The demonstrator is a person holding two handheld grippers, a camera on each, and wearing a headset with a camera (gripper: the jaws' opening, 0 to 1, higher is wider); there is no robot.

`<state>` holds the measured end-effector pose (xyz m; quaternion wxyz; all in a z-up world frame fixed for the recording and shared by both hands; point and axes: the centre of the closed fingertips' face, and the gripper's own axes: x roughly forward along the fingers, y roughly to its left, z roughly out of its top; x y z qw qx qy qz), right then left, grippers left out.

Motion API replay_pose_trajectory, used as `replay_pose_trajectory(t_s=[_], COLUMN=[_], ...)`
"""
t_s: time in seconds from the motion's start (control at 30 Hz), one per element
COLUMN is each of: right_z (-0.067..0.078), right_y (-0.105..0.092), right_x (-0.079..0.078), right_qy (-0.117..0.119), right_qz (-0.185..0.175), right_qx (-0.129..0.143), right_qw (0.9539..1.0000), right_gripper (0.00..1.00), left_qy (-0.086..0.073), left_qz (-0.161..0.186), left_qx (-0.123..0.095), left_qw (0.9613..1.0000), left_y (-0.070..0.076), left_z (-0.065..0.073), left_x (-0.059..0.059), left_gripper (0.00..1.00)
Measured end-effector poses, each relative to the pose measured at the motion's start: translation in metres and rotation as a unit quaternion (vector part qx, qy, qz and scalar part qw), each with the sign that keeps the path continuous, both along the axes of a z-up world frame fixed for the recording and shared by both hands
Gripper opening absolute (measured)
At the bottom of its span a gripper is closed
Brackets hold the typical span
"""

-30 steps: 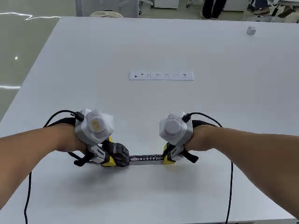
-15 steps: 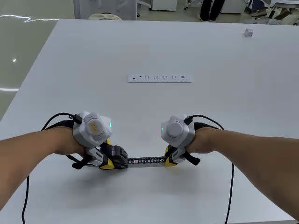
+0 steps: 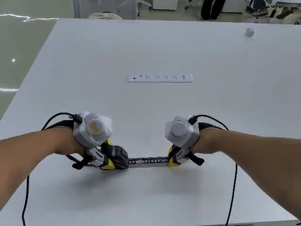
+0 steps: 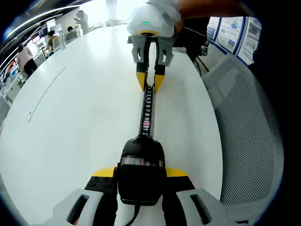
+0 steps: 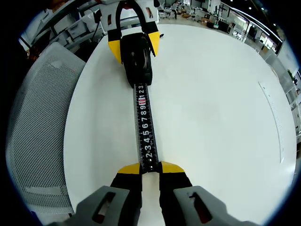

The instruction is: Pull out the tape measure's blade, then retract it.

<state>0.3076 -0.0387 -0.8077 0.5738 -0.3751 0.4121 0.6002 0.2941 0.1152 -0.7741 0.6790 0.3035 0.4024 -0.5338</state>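
A black tape measure case [image 3: 117, 157] rests on the white table near its front edge, and my left gripper [image 3: 109, 161] is shut on the case [image 4: 141, 167]. Its dark numbered blade [image 3: 148, 161] runs out to the right. My right gripper [image 3: 173, 161] is shut on the blade's end. In the right gripper view the blade [image 5: 145, 134] stretches from my yellow fingertips [image 5: 128, 168] up to the case [image 5: 136, 56]. In the left gripper view the blade [image 4: 147, 109] leads up to the right gripper [image 4: 150, 81].
A white power strip [image 3: 160, 78] lies flat in the middle of the table [image 3: 150, 52]. A small pale object [image 3: 249, 32] sits at the far right. A mesh chair [image 4: 249, 136] stands just off the table's near edge. Black cables [image 3: 231, 188] trail from both grippers.
My right gripper has shifted a little to the right and the visible blade has grown slightly longer. The left gripper and case have stayed put.
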Motion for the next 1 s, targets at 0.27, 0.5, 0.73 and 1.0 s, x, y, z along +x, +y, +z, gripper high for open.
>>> replay_pose_trajectory(t_s=[0.27, 0.5, 0.73, 1.0], right_z=[0.000, -0.001, -0.001, -0.002], right_y=[-0.005, -0.009, -0.014, -0.020], right_x=[0.002, 0.002, 0.004, 0.004], right_qy=[0.000, 0.000, 0.000, -0.001], right_qz=[-0.001, -0.003, -0.007, -0.010], right_qx=[-0.001, -0.003, -0.004, -0.006], right_qw=[1.0000, 1.0000, 1.0000, 0.9999], right_gripper=[0.12, 0.12, 0.12, 0.12], left_qy=[0.000, 0.001, 0.001, 0.001], left_qz=[0.001, 0.002, 0.003, 0.003], left_qx=[0.000, 0.000, 0.001, 0.001], left_qw=[1.0000, 1.0000, 1.0000, 1.0000], left_y=[0.000, -0.001, -0.001, -0.002], left_z=[0.001, 0.002, 0.003, 0.003], left_x=[-0.002, -0.003, -0.004, -0.004], left_gripper=[0.33, 0.33, 0.33, 0.33])
